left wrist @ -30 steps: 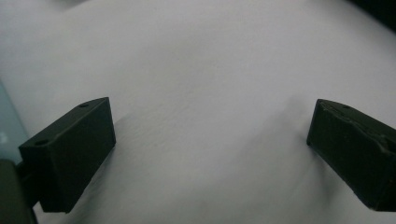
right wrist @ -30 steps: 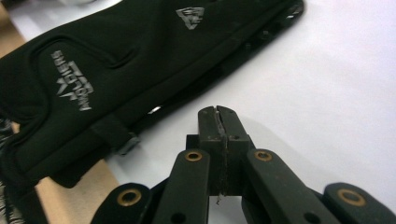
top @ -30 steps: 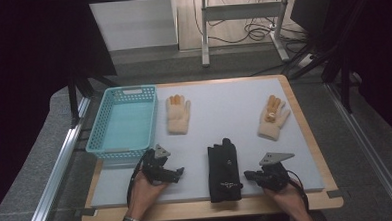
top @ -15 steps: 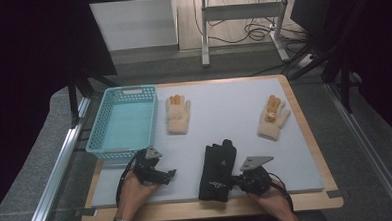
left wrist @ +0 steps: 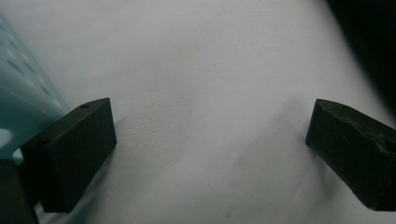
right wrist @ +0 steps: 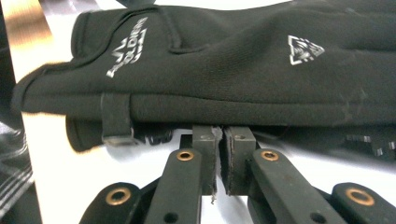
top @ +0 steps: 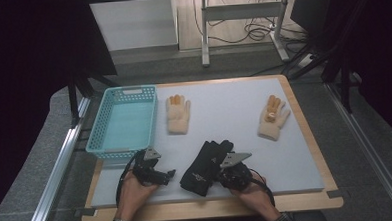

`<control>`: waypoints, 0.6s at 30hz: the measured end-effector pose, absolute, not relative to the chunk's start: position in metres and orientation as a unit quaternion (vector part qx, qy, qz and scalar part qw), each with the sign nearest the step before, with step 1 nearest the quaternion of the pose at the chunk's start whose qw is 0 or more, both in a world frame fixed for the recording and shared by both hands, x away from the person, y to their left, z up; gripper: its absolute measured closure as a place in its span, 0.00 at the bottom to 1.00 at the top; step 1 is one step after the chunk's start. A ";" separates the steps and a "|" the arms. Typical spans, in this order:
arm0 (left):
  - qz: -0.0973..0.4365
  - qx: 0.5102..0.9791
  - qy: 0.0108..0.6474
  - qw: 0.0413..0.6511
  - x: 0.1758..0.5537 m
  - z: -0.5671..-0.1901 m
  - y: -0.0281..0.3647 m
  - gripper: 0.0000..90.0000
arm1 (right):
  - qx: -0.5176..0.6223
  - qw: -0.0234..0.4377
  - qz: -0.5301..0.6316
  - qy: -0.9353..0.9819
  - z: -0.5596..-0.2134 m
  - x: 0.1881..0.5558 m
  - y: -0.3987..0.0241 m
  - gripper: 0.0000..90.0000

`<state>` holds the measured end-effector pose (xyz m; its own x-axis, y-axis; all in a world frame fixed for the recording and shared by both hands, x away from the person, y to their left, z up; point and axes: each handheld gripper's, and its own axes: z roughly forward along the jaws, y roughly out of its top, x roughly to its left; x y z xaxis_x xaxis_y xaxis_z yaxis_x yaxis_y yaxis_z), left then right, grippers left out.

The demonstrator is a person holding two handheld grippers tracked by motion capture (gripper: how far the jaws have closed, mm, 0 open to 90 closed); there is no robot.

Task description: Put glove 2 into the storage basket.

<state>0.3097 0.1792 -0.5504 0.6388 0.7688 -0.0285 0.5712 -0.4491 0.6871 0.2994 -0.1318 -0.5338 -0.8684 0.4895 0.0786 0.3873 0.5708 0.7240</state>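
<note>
Gloves are being sorted, I judge, and the black pair is the work in hand.

High view: the black gloves [top: 205, 166] lie stacked on the grey mat [top: 296, 156], just to the right of the blue basket [top: 120, 125] and nearer to the person. The right gripper [top: 226, 175] touches their right edge. The left gripper [top: 167, 176] hovers between basket and gloves. Two beige gloves [top: 178, 114] [top: 273, 118] lie beyond the basket's right side.

Left gripper view: the jaws stand wide apart over bare mat, holding nothing; the basket wall is at the left.

Right gripper view: the jaws are almost together, with a thin gap that has just been opening, and nothing is between them. The black gloves lie directly ahead of the tips.

Next, I think, the jaws must open more and go around the glove edge before lifting toward the basket.
</note>
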 end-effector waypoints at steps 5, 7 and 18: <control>0.144 0.840 0.397 0.341 0.310 -0.550 0.181 0.02 | 0.239 0.068 0.392 0.886 -0.535 0.303 -0.116 0.91; 0.144 0.839 0.397 0.342 0.310 -0.551 0.181 0.02 | 0.236 0.068 0.390 0.888 -0.533 0.303 -0.116 0.90; 0.144 0.837 0.399 0.346 0.310 -0.551 0.181 0.02 | 0.292 0.133 0.392 0.862 -0.516 0.311 -0.181 0.69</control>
<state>0.3097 0.1810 -0.5514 0.6405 0.7671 -0.0352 0.5678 -0.4422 0.6943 0.3107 -0.1811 -0.5157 -0.7940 0.6079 -0.0001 0.3996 0.5221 0.7535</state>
